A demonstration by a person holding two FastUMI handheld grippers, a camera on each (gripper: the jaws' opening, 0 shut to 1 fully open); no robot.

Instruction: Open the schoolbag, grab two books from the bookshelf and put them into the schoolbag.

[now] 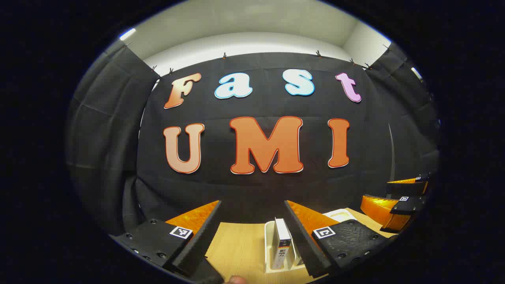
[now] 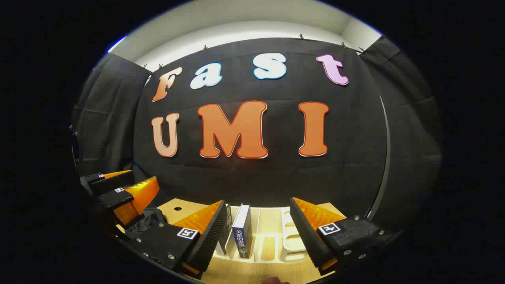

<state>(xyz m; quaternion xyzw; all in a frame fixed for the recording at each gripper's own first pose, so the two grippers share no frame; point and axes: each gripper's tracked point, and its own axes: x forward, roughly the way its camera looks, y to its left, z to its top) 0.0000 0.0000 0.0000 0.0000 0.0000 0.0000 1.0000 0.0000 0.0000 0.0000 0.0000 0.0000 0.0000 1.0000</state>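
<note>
A white slotted bookshelf [image 2: 294, 240] stands on the wooden table [image 2: 185, 207] just ahead of both grippers. In the right gripper view, a blue-spined book [image 2: 242, 230] stands upright in it, and a second book [image 2: 227, 227] is partly hidden behind my finger. My right gripper [image 2: 258, 202] is open above them, holding nothing. In the left gripper view, a white-spined book [image 1: 282, 242] stands in the bookshelf [image 1: 270, 252] close to one finger of my open left gripper [image 1: 253, 205]. Dark fabric [image 2: 148, 221], possibly the schoolbag, lies at the lower left.
The black cloth wall closes the back and sides close behind the table. Each gripper shows in the other's view: the right gripper [image 1: 376, 191] off to the right, the left gripper [image 2: 143, 175] off to the left. A small hole [image 2: 177, 208] marks the tabletop.
</note>
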